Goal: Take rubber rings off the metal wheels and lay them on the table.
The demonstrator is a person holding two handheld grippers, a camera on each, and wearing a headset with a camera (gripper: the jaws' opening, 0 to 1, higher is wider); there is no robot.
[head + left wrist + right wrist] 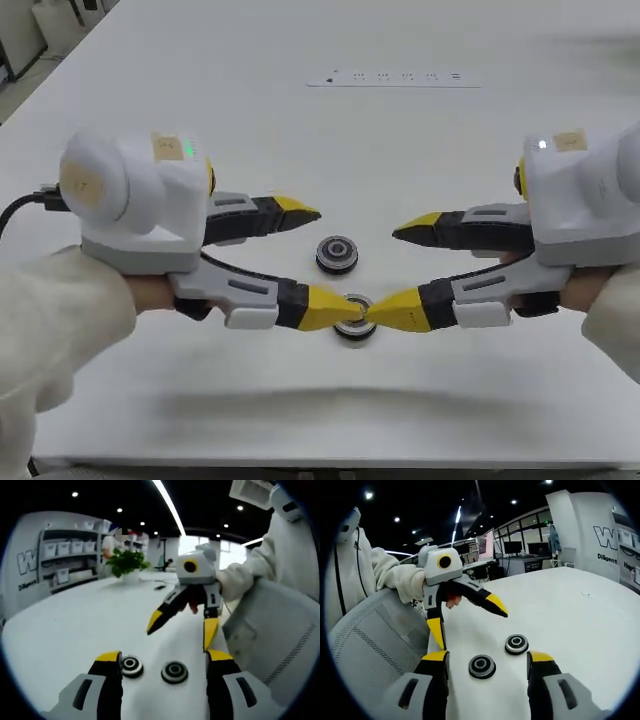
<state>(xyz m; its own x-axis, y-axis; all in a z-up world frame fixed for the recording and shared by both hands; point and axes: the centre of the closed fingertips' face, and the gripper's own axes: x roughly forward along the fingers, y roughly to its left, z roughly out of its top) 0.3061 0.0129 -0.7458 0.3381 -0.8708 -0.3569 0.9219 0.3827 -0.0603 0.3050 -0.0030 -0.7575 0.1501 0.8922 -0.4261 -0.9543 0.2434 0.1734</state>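
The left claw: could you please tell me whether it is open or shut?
Open: the left claw has its jaws spread wide, with a metal wheel lying between them.

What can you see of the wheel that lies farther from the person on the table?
The farther wheel is small and round: a dark rubber ring still sits around a shiny metal hub with concentric circles. It lies flat on the white table, just beyond the nearer wheel and apart from it, between the spread jaws of the left gripper and the right gripper. Nothing appears to touch it.

White table (200,110) w/ 2 wheels (337,254) (power strip (392,78) behind).
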